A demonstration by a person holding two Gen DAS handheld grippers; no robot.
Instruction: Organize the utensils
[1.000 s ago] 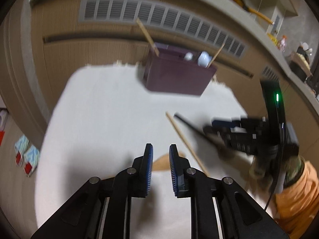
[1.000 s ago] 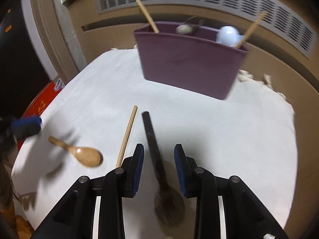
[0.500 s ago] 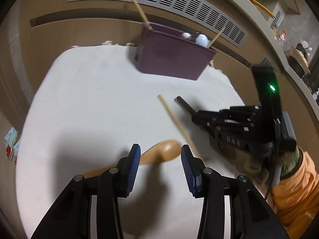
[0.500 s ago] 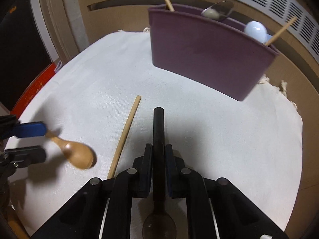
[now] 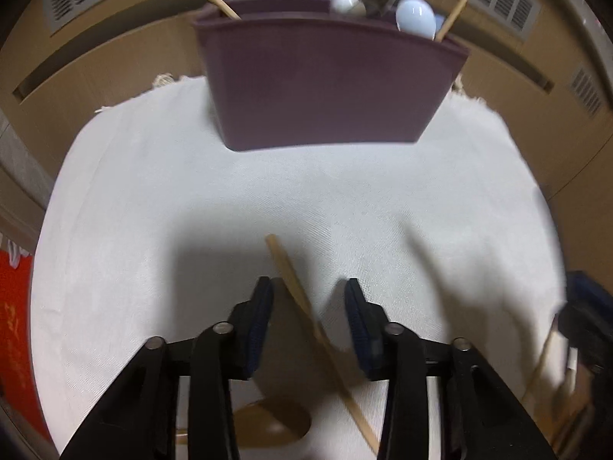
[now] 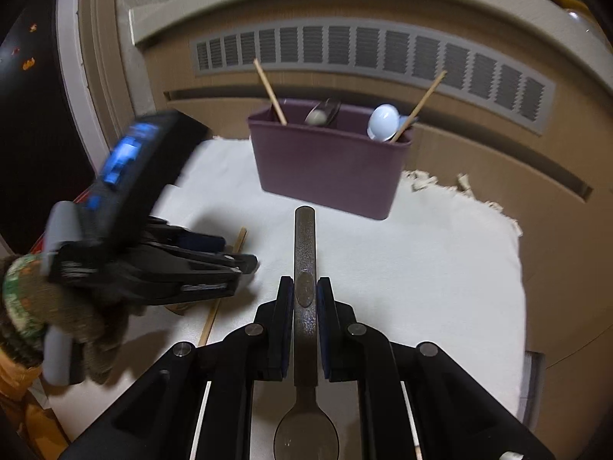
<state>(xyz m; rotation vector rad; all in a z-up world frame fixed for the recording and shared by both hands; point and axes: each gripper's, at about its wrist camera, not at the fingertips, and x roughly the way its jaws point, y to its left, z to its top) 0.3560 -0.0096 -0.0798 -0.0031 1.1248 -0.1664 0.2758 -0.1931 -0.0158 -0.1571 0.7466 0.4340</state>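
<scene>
Dark metal spoon [image 6: 305,291] sits clamped in your right gripper [image 6: 305,299], handle aimed at the far purple holder [image 6: 325,161]. Your left gripper [image 5: 308,303], partly open and just closing, straddles 1 wooden chopstick [image 5: 295,287] lying diagonally, untouched.

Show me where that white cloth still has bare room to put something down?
The white cloth is bare right of the dark spoon, out to its fringed edge, and in front of the purple bin. It is crowded on the left, around the chopstick and wooden spoon.
</scene>
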